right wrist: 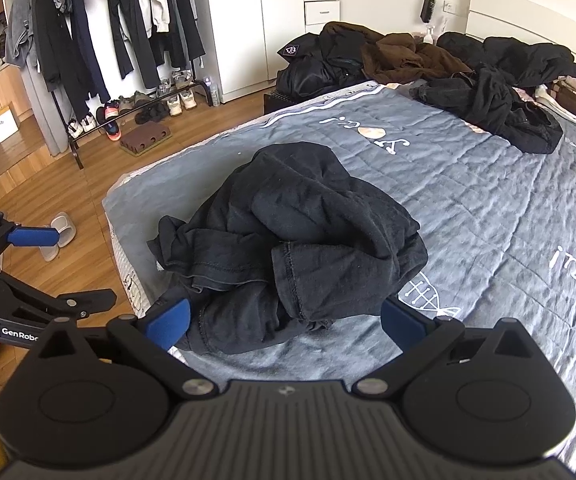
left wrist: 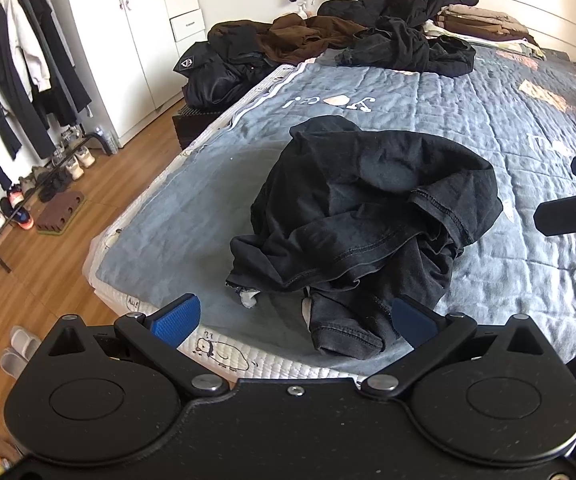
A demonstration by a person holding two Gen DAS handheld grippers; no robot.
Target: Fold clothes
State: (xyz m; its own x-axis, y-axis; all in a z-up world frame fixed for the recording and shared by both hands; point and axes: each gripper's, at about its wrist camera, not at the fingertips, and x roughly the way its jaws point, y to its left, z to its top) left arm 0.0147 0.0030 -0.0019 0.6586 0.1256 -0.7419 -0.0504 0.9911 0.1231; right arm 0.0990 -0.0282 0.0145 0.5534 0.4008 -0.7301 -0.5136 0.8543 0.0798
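Facing the black garment (right wrist: 288,248), only the right view shows slippers (right wrist: 58,236).

I count: one crumpled black garment (left wrist: 368,216) at centre; one heap of dark clothes (left wrist: 404,40) at 12 o'clock; two claws, left claw (left wrist: 294,320) and right claw (right wrist: 284,322); one bed (left wrist: 488,128); two slippers (right wrist: 58,234) at 9 o'clock.

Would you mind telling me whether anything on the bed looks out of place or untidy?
Yes: the black garment lies crumpled in a heap near the bed's foot, not spread flat. More dark clothes sit unfolded near the headboard. Both claws are open and empty.
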